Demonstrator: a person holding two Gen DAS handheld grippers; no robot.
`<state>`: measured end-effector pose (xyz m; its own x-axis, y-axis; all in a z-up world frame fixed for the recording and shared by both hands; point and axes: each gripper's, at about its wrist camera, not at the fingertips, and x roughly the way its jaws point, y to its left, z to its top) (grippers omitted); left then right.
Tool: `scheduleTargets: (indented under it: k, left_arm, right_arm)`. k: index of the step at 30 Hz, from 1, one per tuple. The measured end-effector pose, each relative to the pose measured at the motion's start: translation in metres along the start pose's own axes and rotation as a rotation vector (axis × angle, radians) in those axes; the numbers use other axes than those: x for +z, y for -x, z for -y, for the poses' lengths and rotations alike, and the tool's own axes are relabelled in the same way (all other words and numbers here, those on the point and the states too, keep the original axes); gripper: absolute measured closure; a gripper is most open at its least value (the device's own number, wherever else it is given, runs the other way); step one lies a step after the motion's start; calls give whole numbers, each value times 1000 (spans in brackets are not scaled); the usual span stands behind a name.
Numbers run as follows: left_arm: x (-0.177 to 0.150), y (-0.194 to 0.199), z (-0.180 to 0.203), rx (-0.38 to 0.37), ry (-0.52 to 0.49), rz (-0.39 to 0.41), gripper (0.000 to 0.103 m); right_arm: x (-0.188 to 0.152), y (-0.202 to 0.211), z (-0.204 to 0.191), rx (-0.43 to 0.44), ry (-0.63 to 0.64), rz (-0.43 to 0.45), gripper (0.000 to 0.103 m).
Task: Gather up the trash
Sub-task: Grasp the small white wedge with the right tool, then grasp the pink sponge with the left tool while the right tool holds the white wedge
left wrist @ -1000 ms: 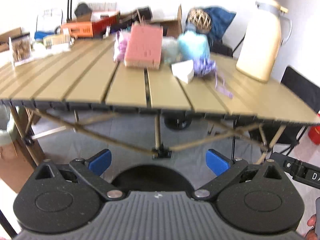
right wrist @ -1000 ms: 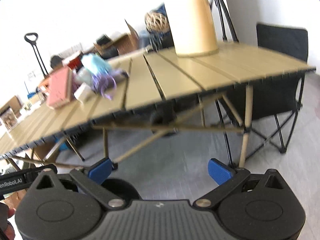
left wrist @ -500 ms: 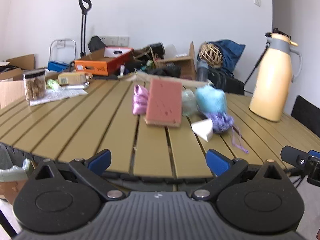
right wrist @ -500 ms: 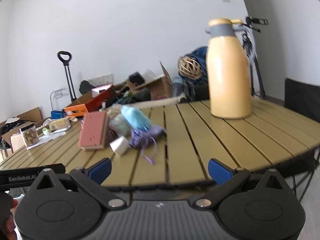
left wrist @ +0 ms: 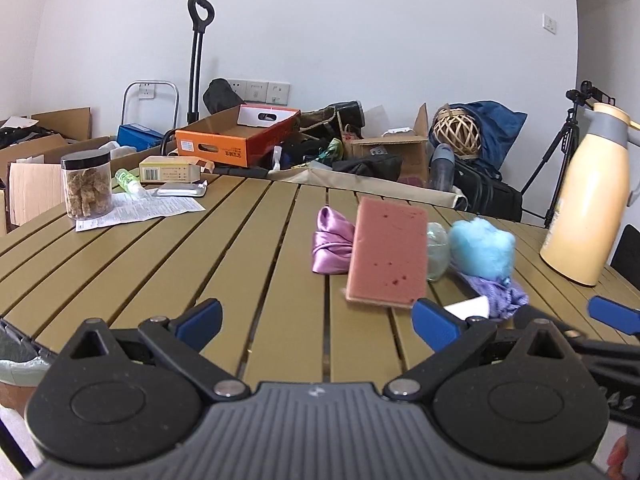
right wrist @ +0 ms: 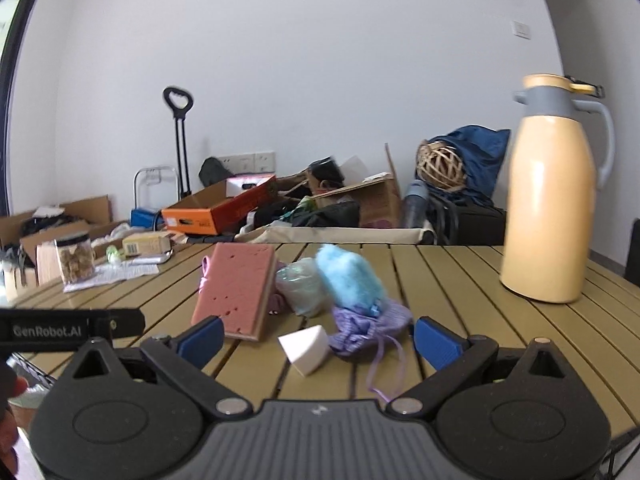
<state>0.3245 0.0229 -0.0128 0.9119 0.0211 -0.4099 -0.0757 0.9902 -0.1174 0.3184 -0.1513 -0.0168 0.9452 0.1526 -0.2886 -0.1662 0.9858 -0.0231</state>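
A pile of trash lies on the slatted tan table point(left wrist: 168, 264): a pink sponge point(left wrist: 386, 256) point(right wrist: 236, 292), a purple satin cloth point(left wrist: 332, 242), a clear plastic wad point(right wrist: 302, 286), blue fluff point(left wrist: 482, 250) point(right wrist: 350, 280), a purple knitted pouch point(right wrist: 368, 326) and a white wedge point(right wrist: 306, 346). My left gripper point(left wrist: 318, 322) hangs open over the table's near edge, short of the sponge. My right gripper point(right wrist: 319, 340) is open with its jaws closing. The wedge and pouch sit just ahead of its gap, untouched.
A tall cream thermos point(right wrist: 552, 216) stands at the table's right. A jar of snacks point(left wrist: 87, 186), papers and a small box sit at the far left. Boxes and bags crowd the floor behind. A green-lined bin point(left wrist: 16, 364) shows at the lower left.
Both grippers have risen from below the table's edge to above its top and moved in toward the trash pile. The pile now sits nearer in both views.
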Motion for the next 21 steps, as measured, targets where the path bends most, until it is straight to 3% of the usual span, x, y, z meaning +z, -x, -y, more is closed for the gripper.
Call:
scheduleTargets:
  k: [7, 10, 15, 21]
  left_arm:
    - [7, -17, -19, 18, 21, -12, 0]
    - [9, -21, -29, 35, 34, -17, 0]
    - [8, -24, -42, 55, 46, -30, 0]
    - [7, -22, -46, 58, 48, -32, 0]
  right_arm:
    - [0, -45, -20, 12, 55, -68, 23]
    - [0, -63, -25, -3, 75, -96, 40]
    - [-8, -85, -26, -43, 84, -159, 47]
    - [-13, -92, -28, -80, 90, -174, 66]
